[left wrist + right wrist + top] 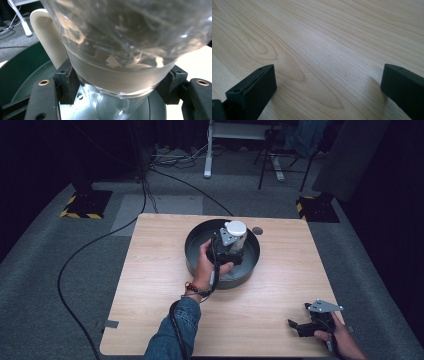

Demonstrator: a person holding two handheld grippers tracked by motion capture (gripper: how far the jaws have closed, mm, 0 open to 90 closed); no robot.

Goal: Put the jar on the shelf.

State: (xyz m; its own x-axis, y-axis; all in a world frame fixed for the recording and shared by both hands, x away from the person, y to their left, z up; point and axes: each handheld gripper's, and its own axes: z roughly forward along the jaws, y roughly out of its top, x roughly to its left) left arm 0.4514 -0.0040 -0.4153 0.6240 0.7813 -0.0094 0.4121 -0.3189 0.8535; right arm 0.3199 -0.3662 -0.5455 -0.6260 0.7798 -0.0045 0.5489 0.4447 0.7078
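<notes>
The left gripper [231, 251] reaches into the round dark basin [195, 256] that sits on the far middle of the wooden desk [150, 285], and its fingers [66, 85] are clenched around a clear glass jar [125, 50], one pad pressing each side of the frosted band near the jar's narrow end. In the high view the jar [236, 231] stands up out of the basin with a pale top. A cream-coloured curved piece [47, 37] shows just behind the jar in the left gripper view. The right gripper [306, 326] lies at the desk's near right corner, well apart from the basin, its fingers [252, 92] released and spread over bare wood
</notes>
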